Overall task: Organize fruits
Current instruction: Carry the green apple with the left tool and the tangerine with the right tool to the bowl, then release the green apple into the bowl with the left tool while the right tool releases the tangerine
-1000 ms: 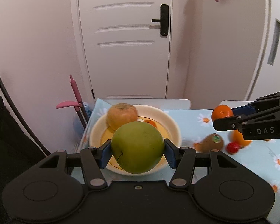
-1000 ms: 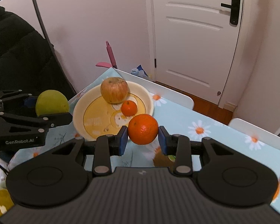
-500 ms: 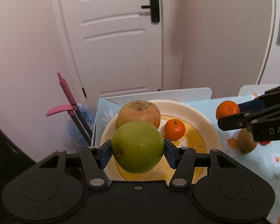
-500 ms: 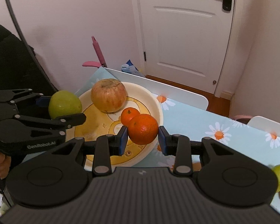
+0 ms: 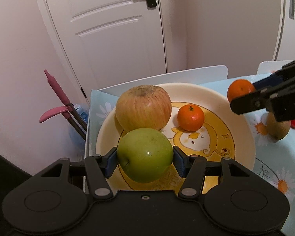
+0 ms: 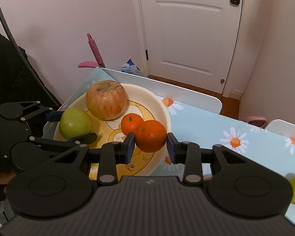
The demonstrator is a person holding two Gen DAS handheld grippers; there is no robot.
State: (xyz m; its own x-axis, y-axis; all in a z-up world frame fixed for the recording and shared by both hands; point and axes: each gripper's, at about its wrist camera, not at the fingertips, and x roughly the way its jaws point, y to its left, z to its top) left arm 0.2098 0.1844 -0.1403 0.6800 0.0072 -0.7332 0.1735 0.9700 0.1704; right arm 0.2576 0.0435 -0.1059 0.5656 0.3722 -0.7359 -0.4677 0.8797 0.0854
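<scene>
Left gripper [image 5: 145,162] clamps green apple [image 5: 145,155]; right gripper [image 6: 150,147] clamps orange [image 6: 151,135]; plate [image 5: 241,122] holds one apple, one mandarin.

Soft, warm indoor light; sharp focus; the door [image 5: 112,29] bows with fisheye distortion; corners vignette dark.

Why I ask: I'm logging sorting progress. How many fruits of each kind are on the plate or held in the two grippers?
Apples: 2, the streaked apple on the plate and the green apple in the left gripper.
Oranges: 2, the small orange on the plate and the bigger orange in the right gripper.
Total: 4
</scene>
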